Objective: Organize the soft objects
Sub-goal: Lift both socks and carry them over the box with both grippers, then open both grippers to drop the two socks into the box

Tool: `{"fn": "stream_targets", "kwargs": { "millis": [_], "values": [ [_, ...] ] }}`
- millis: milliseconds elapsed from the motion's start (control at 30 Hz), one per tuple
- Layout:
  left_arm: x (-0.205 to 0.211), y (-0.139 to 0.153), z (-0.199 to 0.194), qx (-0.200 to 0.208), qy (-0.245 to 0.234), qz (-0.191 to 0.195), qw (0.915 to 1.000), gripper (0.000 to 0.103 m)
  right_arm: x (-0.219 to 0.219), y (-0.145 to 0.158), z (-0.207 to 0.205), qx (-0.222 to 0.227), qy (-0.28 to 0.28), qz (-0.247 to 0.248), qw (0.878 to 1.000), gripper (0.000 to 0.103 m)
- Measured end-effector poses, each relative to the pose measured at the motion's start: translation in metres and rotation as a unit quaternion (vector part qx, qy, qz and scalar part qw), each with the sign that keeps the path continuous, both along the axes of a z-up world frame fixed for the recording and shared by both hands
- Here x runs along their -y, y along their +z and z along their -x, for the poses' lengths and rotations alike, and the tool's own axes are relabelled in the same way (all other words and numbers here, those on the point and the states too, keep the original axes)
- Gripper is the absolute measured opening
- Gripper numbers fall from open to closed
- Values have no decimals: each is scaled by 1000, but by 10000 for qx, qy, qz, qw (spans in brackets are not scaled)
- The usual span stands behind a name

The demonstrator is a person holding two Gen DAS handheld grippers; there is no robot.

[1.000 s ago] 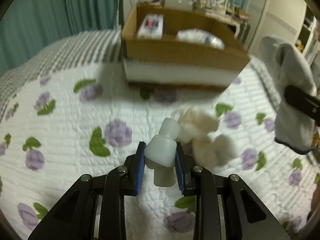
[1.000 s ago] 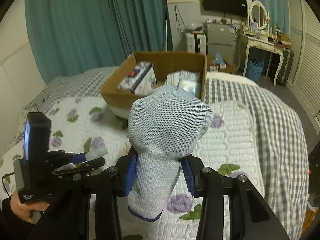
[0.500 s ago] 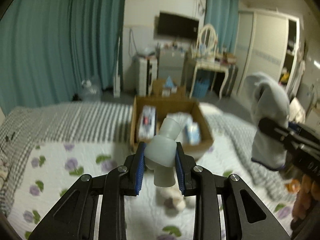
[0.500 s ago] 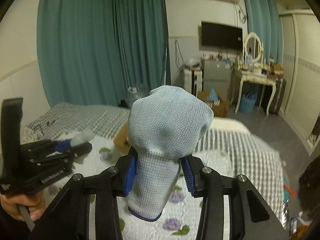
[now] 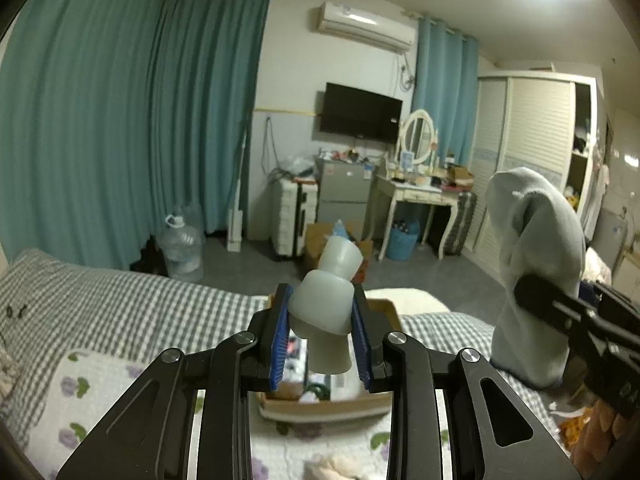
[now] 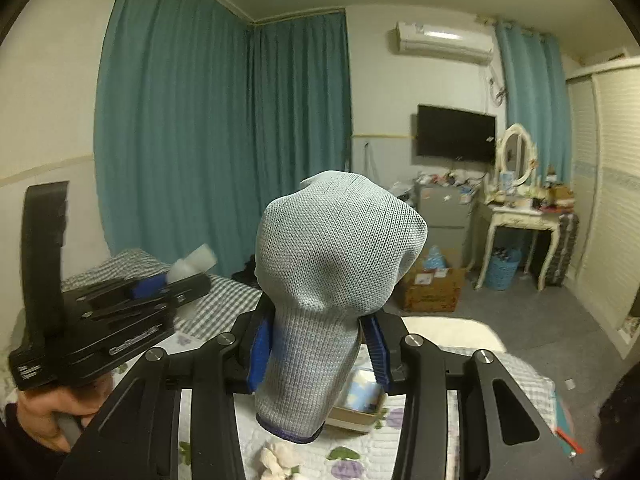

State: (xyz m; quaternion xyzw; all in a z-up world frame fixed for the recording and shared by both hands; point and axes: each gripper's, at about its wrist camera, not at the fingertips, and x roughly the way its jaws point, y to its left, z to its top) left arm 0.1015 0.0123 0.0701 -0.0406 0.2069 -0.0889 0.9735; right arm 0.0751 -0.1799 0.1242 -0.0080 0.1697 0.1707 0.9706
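Here, both grippers are raised above a bed [image 5: 132, 312] — its quilt printed with purple flowers. The left gripper [image 5: 320, 334] has its jaws closed on a white squishy toy [image 5: 326, 312], which stands upright between the blue pads. The right gripper [image 6: 318, 342] has its jaws clamped on a pale grey knitted sock [image 6: 332, 280]. Below them, on the bed, sits an open cardboard box [image 5: 320, 402] — partly hidden.

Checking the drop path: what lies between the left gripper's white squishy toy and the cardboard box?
Nothing: in the left wrist view the white toy hangs over the cardboard box, only air between.
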Motion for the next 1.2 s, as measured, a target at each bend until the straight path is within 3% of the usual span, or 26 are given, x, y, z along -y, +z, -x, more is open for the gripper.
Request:
{"fn": "stream_targets", "kwargs": {
  "millis": [233,467,733,900,1133,1200],
  "values": [
    [3,-42,-54,-271,2,-42,9996,28,-11,-45,-51,-96,-110,216,9997,41],
    [12,-101,-96,-790,-73,-161,9967,28,-16,-117,-119,-723,-127,454,9963,41],
    [26,-151,-133,-1343,-276,-255,9902,29,-25,-192,-169,-1444,6,754,9866,41],
    [33,-162,-136,-1407,-267,-375,9890,34,-27,-222,-188,-1788,-22,916,9796,42],
    [33,-162,-136,-1452,-238,-419,9882,36,-29,-237,-204,-1989,-53,1098,9738,47],
    [31,-159,-137,-1487,-259,-320,9880,54,-29,-235,-202,-1948,-84,1138,9742,50]
  ]
}}
